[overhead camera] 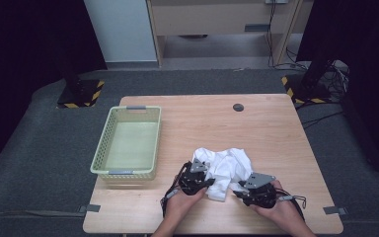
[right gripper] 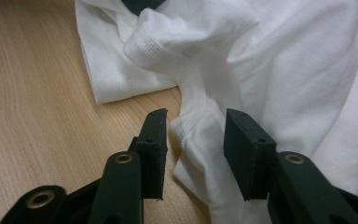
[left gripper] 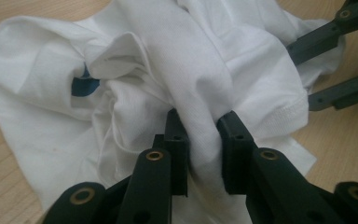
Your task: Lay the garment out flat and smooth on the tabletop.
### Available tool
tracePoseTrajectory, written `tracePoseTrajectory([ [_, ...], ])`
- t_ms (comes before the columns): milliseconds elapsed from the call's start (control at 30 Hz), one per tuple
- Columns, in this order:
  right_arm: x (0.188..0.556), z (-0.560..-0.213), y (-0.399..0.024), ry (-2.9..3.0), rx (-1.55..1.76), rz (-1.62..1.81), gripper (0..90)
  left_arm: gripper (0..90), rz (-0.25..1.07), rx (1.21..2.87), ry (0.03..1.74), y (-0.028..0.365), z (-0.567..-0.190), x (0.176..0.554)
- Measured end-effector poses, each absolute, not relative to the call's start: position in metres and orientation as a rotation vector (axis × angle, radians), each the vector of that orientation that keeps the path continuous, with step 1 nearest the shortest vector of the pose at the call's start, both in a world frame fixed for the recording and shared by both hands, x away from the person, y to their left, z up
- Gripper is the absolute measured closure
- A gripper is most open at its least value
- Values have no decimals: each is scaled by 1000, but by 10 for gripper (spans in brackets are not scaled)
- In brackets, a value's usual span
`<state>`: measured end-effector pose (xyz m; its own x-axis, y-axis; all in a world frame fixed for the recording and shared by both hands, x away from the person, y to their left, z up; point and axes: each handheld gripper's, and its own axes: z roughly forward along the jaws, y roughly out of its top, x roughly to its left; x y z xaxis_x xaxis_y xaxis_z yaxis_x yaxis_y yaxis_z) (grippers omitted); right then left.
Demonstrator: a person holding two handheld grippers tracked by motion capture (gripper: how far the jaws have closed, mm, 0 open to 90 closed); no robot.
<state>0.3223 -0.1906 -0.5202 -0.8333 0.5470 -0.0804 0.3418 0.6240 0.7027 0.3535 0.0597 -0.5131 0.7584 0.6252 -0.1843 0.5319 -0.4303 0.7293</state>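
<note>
White cloth [overhead camera: 225, 168], crumpled into a loose heap, lies on the wooden surface [overhead camera: 256, 128] near its front edge, between your two hands. A small dark blue patch [left gripper: 85, 85] shows among its folds in the left gripper view.

Your left gripper [overhead camera: 201, 183] is clamped on a thick fold of the cloth: in its own view the fabric is squeezed between both black jaws, bulging above and below them. It sits at the cloth's left side.

Your right gripper [overhead camera: 242, 190] is at the cloth's right front corner. In its own view a hemmed fold of cloth stands between the jaws, but you can see a gap on each side of it, so the pads are not pressing; the jaws are released around the fold, not grasping it. The tips sit low, close to the surface.

Your right gripper's jaws also show at the right edge of the left gripper view, just beside the cloth.

A pale green basket [overhead camera: 109, 148] stands on the surface's left side, well apart from the cloth. A small dark round cap [overhead camera: 238, 107] sits near the far edge.
</note>
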Motion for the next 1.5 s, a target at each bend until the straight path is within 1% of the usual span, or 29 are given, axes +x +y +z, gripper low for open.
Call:
tracePoseTrajectory([
  [33, 323, -521, -191, 2569, 715, 1019, 687, 761, 144, 2128, 859, 59, -513, 353],
  [133, 323, -522, -193, 2572, 730, 1024, 792, 758, 144, 2127, 858, 59, -513, 353],
  [167, 323, -522, -194, 2569, 740, 1029, 808, 757, 143, 2125, 859, 59, -513, 352],
  [267, 323, -520, -196, 2570, 752, 1045, 824, 731, 143, 2121, 864, 60, -513, 352],
  [367, 321, -517, -200, 2560, 769, 1084, 827, 673, 168, 2129, 839, 61, -511, 350],
  [500, 321, -510, -206, 2550, 779, 1119, 827, 535, 229, 2128, 830, 65, -505, 346],
  [633, 321, -506, -210, 2528, 793, 1136, 826, 501, 277, 2126, 823, 74, -496, 339],
  [767, 322, -505, -211, 2523, 796, 1138, 826, 507, 284, 2113, 806, 81, -486, 329],
  [833, 323, -504, -211, 2521, 793, 1139, 826, 519, 281, 2118, 796, 83, -484, 323],
  [900, 323, -504, -211, 2519, 792, 1141, 826, 550, 272, 2121, 790, 84, -485, 319],
  [1100, 323, -501, -214, 2498, 803, 1153, 827, 534, 268, 2152, 790, 74, -497, 318],
  [1200, 324, -499, -217, 2481, 813, 1166, 828, 524, 269, 2140, 814, 73, -504, 323],
  [1400, 326, -498, -219, 2475, 821, 1177, 828, 597, 250, 2132, 811, 68, -512, 332],
  [1500, 326, -498, -220, 2474, 824, 1177, 827, 676, 236, 2121, 816, 64, -513, 335],
])
